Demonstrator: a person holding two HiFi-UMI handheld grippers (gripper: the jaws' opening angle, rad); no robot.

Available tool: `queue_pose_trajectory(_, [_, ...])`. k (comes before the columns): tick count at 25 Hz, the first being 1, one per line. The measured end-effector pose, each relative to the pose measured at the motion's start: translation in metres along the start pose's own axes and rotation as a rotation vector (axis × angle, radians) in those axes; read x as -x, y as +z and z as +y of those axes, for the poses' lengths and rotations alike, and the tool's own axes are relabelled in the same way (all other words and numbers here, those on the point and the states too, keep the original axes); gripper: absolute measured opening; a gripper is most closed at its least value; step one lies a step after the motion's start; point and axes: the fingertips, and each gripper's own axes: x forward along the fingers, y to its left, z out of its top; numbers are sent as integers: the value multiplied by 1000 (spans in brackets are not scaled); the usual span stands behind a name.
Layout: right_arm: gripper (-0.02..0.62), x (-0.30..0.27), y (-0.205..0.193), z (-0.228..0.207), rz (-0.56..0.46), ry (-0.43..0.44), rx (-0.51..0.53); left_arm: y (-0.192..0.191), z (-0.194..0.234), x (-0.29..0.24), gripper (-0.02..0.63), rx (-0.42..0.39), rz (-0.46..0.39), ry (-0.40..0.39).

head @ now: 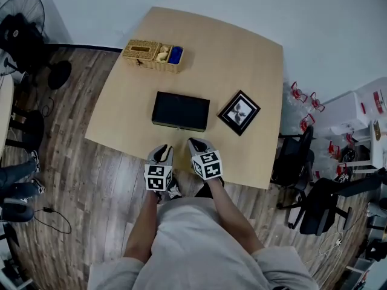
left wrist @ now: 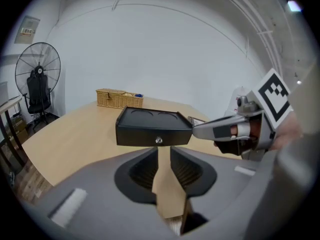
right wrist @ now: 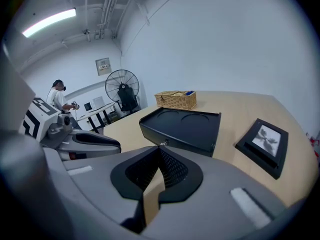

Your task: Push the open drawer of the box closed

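Note:
The black box (head: 180, 110) lies in the middle of the light wooden table (head: 242, 59). Its drawer front with a small metal knob (left wrist: 158, 140) faces me and looks flush with the box. Both grippers hover over the table's near edge, just short of the box. My left gripper (head: 162, 154) points at the knob with its jaws a narrow gap apart and nothing between them (left wrist: 164, 151). My right gripper (head: 197, 144) sits to the right of the knob, with its fingertips meeting on nothing (right wrist: 160, 150).
A wicker basket (head: 152, 54) stands at the table's far left corner. A black picture frame (head: 239, 112) lies to the right of the box. A fan (head: 21, 11) stands left of the table, and office chairs (head: 308, 186) stand to the right.

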Motion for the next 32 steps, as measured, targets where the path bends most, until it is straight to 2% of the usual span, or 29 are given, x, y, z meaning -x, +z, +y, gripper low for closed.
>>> queue_pose_trajectory(8, [2, 25, -19, 17, -61, -76, -31, -9, -3, 23, 132, -24, -19, -41])
queue_pose_trajectory(12, [2, 34, -29, 23, -76, -82, -46, -11, -8, 28, 132, -47, -29, -63])
queue_pose_trajectory(23, [2, 41, -35, 27, -104, -100, -75, -8, -4, 36, 54, -76, -56, -48])
queue_pose_trajectory(32, [2, 44, -45, 32, -121, -104, -103, -14, -4, 40, 52, -97, -42, -62])
